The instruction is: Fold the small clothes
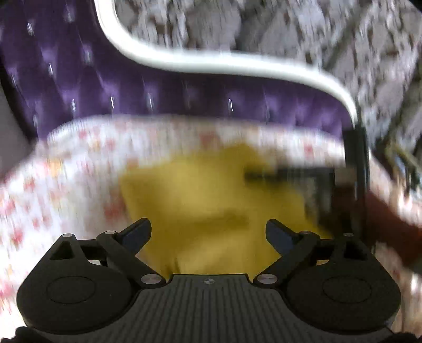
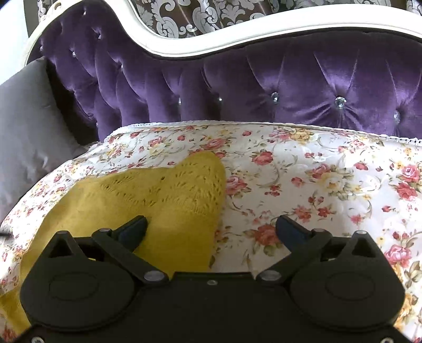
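A small mustard-yellow knitted garment [image 2: 147,200] lies flat on a floral bedspread [image 2: 303,184]; it also shows in the blurred left wrist view [image 1: 200,195]. My right gripper [image 2: 211,229] is open just above the garment's right edge, the left finger over the knit and the right finger over the bedspread. My left gripper [image 1: 208,232] is open and empty, low over the garment. The right gripper [image 1: 311,182] shows as a dark blurred shape at the garment's right side in the left wrist view.
A purple tufted headboard [image 2: 263,84] with a white frame [image 2: 168,50] stands behind the bed. A grey cushion [image 2: 29,126] sits at the left. Patterned wallpaper [image 2: 184,18] is behind.
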